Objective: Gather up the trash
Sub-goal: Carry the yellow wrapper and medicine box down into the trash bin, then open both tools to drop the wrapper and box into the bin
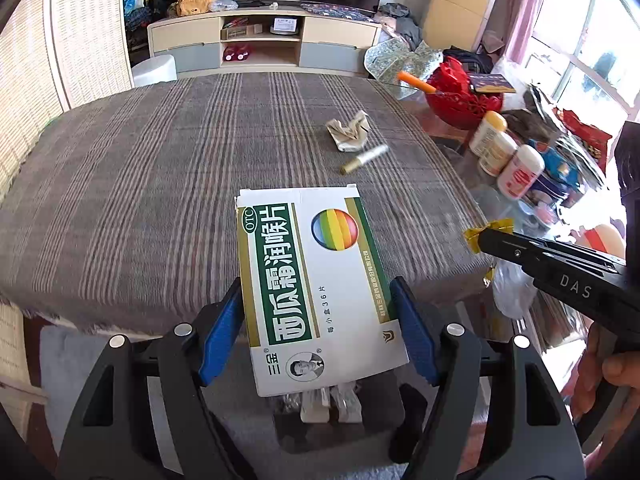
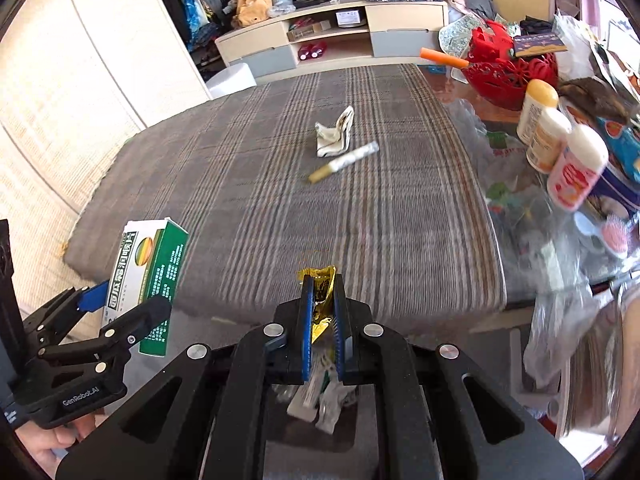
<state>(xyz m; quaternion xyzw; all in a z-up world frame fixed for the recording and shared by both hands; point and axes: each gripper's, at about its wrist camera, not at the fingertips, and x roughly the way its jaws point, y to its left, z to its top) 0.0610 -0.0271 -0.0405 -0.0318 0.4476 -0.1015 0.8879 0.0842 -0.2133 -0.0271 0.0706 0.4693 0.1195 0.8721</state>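
Note:
My left gripper is shut on a white and green medicine box, held above the table's near edge; the box also shows in the right wrist view. My right gripper is shut on a gold foil wrapper, which also shows in the left wrist view. A crumpled paper and a small tube with a gold cap lie on the striped tablecloth. Below both grippers sits a dark bin with some trash in it.
Three white bottles and a red basket crowd the table's right side, with packets and a plastic bag. A TV cabinet stands behind the table. A wicker sofa is at the left.

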